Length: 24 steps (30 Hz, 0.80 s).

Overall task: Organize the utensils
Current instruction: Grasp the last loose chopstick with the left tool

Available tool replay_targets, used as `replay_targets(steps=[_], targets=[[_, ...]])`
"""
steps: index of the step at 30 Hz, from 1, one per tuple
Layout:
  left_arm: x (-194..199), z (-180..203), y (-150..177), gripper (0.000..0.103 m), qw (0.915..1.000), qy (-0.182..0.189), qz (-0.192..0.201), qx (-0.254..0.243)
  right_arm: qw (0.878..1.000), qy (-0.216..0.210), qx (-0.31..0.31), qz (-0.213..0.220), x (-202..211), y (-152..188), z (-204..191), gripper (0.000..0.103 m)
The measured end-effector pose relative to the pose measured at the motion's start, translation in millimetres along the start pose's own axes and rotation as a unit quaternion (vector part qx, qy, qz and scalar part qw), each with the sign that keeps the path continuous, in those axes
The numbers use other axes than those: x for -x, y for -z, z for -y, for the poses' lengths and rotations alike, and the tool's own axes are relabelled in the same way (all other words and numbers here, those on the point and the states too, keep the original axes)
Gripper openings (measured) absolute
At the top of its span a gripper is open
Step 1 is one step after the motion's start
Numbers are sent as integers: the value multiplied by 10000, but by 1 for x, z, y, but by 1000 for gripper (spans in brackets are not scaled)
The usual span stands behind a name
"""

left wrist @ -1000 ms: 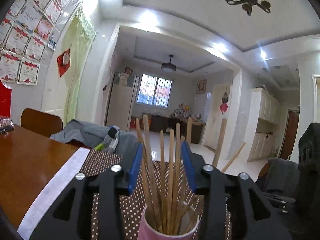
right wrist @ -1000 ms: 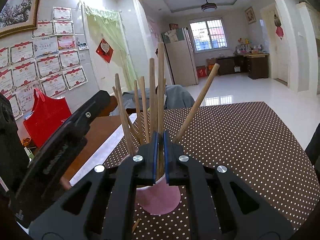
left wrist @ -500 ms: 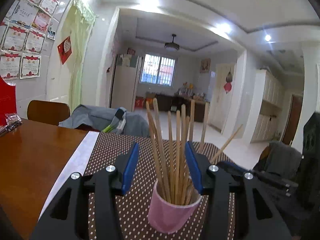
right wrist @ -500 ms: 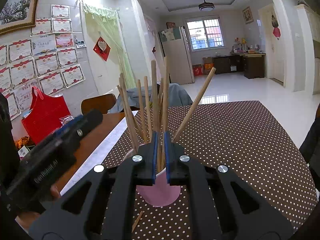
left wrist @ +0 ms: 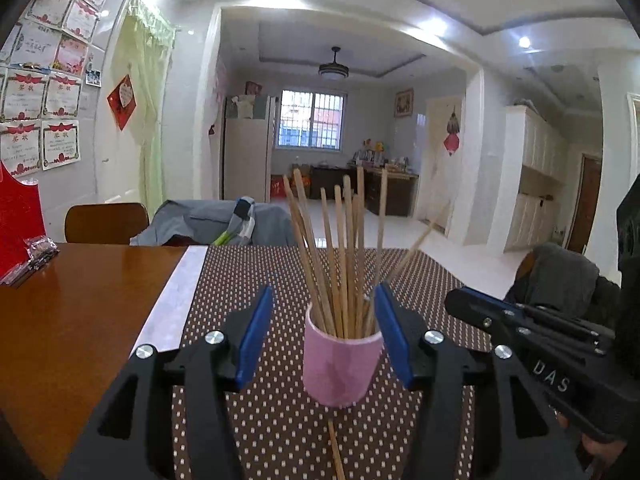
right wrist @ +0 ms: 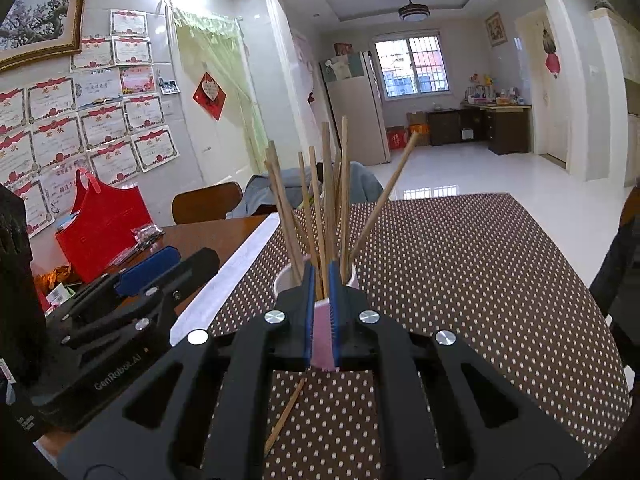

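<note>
Right tool (right wrist: 321, 298): its blue-padded jaws are standing nearly pressed together with a thin gap; whether they are pinching a stick I cannot tell, since the sticks seen through the gap may be rising behind it.
Left tool (left wrist: 324, 334): its jaws are standing spread wide, flanking the cup without touching it.
Cup: the pink cylindrical cup (left wrist: 339, 364) is standing upright on the brown white-dotted cloth (left wrist: 260, 280) covering the bench (left wrist: 72, 312), directly ahead of both tools.
Standing sticks: the bundle of long wooden chopsticks (left wrist: 344, 256) is pointing up out of the cup, one leaning off to the right.
Loose stick: a single wooden chopstick (right wrist: 285, 416) is lying flat on the cloth just on the near side of the cup, under the right tool, its long axis running roughly toward the cup.
Nearer arm: the right tool is looking nearer to that loose stick; the left one is hanging just beside it, a little back.
Coming move, as I judge it: lowering and opening onto the flat stick, gripping across its length, then standing it in the cup.
</note>
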<state>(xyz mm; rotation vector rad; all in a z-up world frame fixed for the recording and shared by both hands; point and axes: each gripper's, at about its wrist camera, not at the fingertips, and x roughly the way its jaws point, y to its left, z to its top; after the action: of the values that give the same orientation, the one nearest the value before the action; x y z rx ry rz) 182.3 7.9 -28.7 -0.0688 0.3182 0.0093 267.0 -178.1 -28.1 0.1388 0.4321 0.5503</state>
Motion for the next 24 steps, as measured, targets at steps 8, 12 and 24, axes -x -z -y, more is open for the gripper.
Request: replay_targets(steps=[8,12,24], targets=[[1,4,21,53,9948,109,-1006,-78,9994,68,-58,-326,15,22,7,12],[-5,6,39,53,9837,254,-1771,-185,9982,186,-107,-559,19,34,11,45],[-27,16,104,53,9321,321,-3546,-657,9925,311,-214,-1161,21,66,30,53]])
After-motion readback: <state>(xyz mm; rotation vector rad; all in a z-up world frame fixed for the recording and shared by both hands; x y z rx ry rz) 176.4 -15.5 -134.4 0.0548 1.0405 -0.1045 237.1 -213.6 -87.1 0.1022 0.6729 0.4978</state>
